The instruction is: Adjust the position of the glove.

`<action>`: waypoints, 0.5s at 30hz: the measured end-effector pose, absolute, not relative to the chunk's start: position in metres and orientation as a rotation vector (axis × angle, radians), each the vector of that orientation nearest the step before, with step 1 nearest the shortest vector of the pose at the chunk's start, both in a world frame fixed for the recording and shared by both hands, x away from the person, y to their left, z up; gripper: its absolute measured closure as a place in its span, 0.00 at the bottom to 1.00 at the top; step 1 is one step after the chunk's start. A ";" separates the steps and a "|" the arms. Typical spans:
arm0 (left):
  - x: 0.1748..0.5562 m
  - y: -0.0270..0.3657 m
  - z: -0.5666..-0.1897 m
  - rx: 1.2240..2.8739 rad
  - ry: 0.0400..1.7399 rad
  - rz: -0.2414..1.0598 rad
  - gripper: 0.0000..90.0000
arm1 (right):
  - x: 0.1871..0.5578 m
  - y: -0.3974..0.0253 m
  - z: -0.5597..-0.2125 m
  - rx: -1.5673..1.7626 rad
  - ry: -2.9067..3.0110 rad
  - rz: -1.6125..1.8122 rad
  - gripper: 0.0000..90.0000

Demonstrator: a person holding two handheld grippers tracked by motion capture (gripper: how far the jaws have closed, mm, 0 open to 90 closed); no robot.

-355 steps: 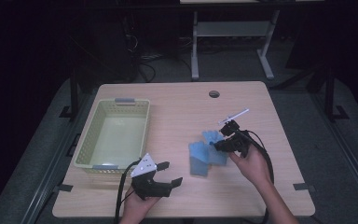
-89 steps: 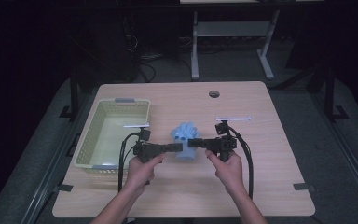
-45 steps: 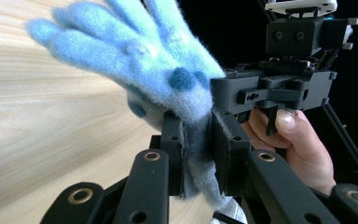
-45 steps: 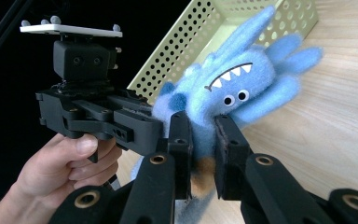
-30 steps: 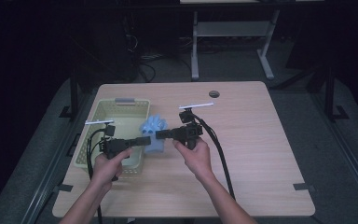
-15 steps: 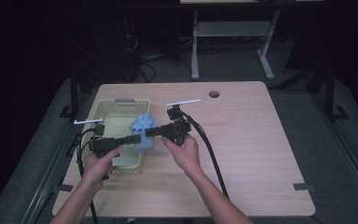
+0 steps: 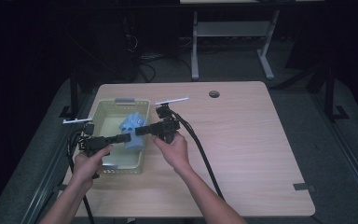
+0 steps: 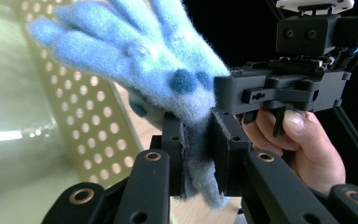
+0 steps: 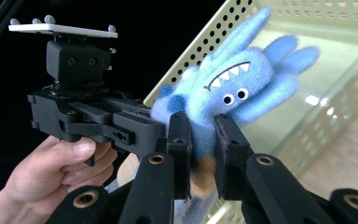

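Both grippers clamp one item between them: a fuzzy blue glove [image 7: 133, 127] with a monster face, held in the air above the pale green perforated basket [image 7: 103, 161] at the left of the wooden table [image 7: 242, 149].

**Tool state.** The left gripper [image 8: 199, 154] has its jaws closed on the glove's cuff end; the fabric is pinched flat between the pads. The right gripper [image 9: 201, 140] is likewise closed on the glove, gripping just below the printed face, with the glove's fingers [image 9: 279, 60] fanning up and away from it.

**Governing relation.** In the high view the two grippers meet nearly tip to tip over the basket, left gripper [image 7: 121, 138] entering from the basket's left side, right gripper [image 7: 144, 129] from its right rim. The glove lies directly over the basket interior, not over the table. Its long axis runs from the pinched cuff up toward the far wall of the basket. Both hands are equally near; neither reaches further than the other.

**Hand pose.** Both forearms enter from the bottom edge and converge. The left hand [image 7: 89, 161] holds its gripper about level, pointing right; the right hand [image 7: 171, 148] points its gripper left.

**Judgement.** The coming move is probably a release: the drop path is straight down into the basket
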State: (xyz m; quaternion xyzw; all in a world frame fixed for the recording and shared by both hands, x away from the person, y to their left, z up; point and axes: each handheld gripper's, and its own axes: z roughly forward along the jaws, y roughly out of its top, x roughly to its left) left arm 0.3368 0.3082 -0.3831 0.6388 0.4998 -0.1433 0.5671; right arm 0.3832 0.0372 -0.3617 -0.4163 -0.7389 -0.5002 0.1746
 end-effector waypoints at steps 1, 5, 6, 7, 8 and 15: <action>0.337 0.310 -0.382 1.505 1.179 -0.334 0.85 | 0.384 0.040 -0.362 -1.178 -2.095 -1.420 0.87; 0.336 0.318 -0.379 1.515 1.191 -0.318 0.85 | 0.386 0.048 -0.364 -1.167 -2.086 -1.420 0.87; 0.336 0.320 -0.379 1.509 1.198 -0.319 0.85 | 0.386 0.050 -0.365 -1.165 -2.081 -1.418 0.87; 0.336 0.322 -0.380 1.512 1.197 -0.317 0.85 | 0.387 0.052 -0.366 -1.161 -2.080 -1.415 0.87; 0.336 0.324 -0.380 1.508 1.203 -0.318 0.85 | 0.387 0.054 -0.367 -1.161 -2.077 -1.413 0.86; 0.337 0.336 -0.382 1.515 1.208 -0.320 0.85 | 0.390 0.066 -0.371 -1.155 -2.068 -1.401 0.85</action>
